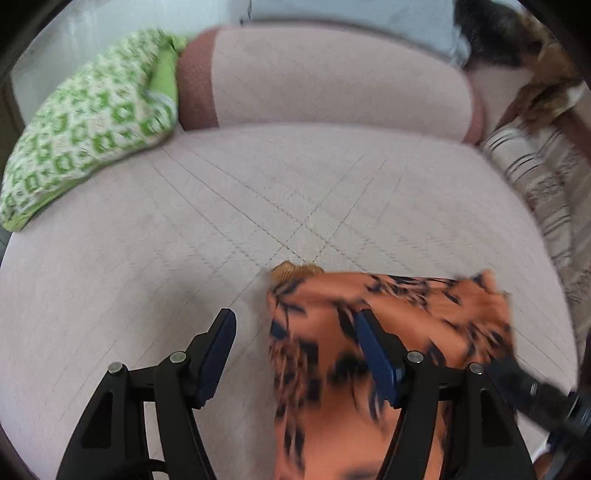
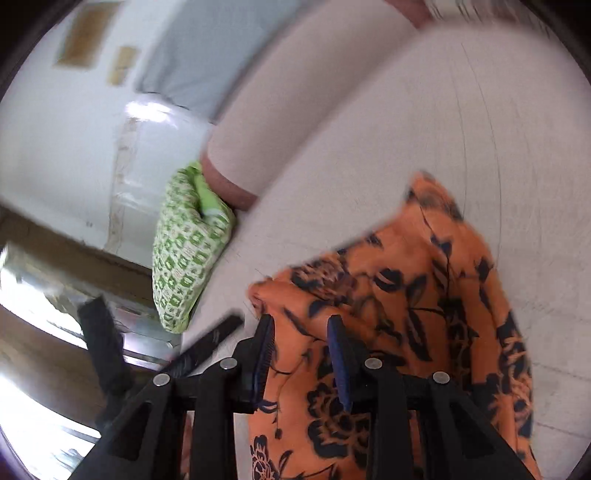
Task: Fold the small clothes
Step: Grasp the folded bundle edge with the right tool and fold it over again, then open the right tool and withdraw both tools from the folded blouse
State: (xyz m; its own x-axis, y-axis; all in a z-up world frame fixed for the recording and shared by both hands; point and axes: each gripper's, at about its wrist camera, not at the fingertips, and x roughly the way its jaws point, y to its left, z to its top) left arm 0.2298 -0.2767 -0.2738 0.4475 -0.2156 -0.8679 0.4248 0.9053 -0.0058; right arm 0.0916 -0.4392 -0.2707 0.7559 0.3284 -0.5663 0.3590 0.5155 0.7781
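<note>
An orange garment with a black flower print [image 1: 406, 306] lies bunched on the pale pink sofa seat [image 1: 184, 240], blurred by motion. My left gripper [image 1: 295, 325] hovers open over its left edge. Its right finger [image 1: 373, 350] is above the cloth and its left finger [image 1: 218, 350] above bare seat, and nothing is pinched. In the right wrist view the garment [image 2: 406, 288] spreads away from my right gripper [image 2: 300, 332]. The jaws stand narrow with a fold of the cloth filling the gap between the pads. The right gripper shows as a dark blur [image 1: 535, 391] at the lower right of the left wrist view.
A green-and-white patterned pillow [image 1: 85, 125] [image 2: 188, 251] leans at the seat's left end against a pink bolster [image 1: 332, 81]. Striped fabric [image 1: 535, 173] lies along the right edge, with a dark furry item [image 1: 491, 33] behind it. Floor and a wall show past the sofa's left side.
</note>
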